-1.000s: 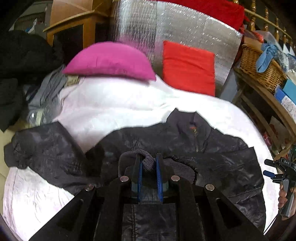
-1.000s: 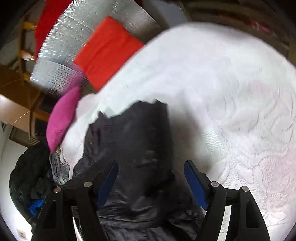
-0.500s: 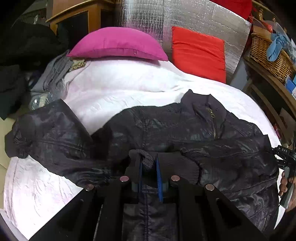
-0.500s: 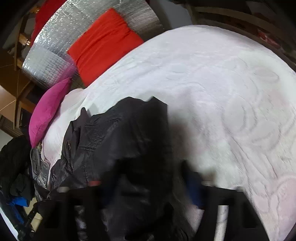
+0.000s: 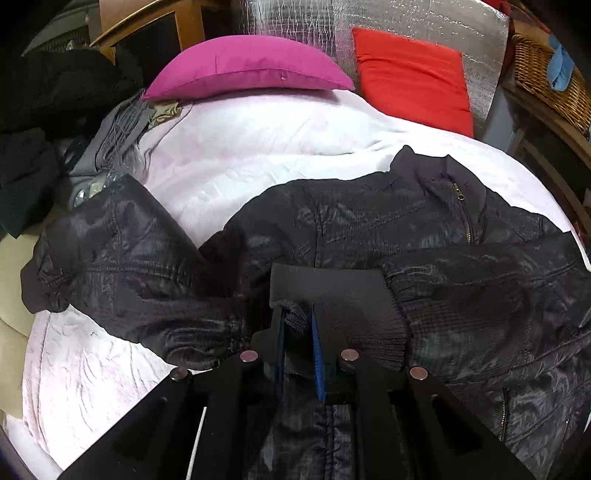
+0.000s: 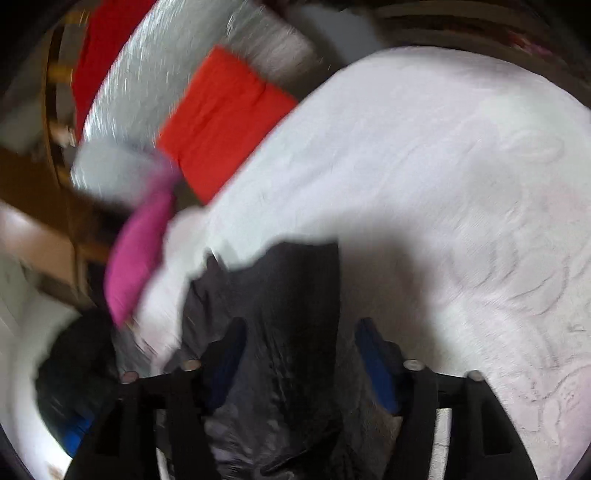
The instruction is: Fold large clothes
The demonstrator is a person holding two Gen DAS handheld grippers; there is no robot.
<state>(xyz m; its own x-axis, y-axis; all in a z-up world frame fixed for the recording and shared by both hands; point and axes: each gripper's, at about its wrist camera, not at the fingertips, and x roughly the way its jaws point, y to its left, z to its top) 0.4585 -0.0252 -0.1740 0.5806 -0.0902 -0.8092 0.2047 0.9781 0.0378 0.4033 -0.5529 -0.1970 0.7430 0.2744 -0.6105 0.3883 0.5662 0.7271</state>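
A dark zip-up jacket (image 5: 369,229) lies spread on the white bedspread (image 5: 258,155), collar toward the far right, one sleeve stretched left. My left gripper (image 5: 297,321) is shut on the jacket's ribbed knit cuff (image 5: 332,291), with the right sleeve folded across the chest. In the blurred right wrist view the jacket (image 6: 288,295) lies under my right gripper (image 6: 299,332), whose blue-padded fingers (image 6: 373,354) stand wide apart over the fabric, holding nothing.
A magenta pillow (image 5: 247,66) and a red cushion (image 5: 410,74) lie at the bed's head against a silver foil panel (image 5: 369,18). Dark and grey clothes (image 5: 44,122) are piled at the left. A wicker basket (image 5: 550,70) sits on a wooden shelf at the right.
My left gripper has carried the cuff forward over the jacket's chest, so the sleeve now lies folded across it. The right gripper has swung, still open, and its view is blurred.
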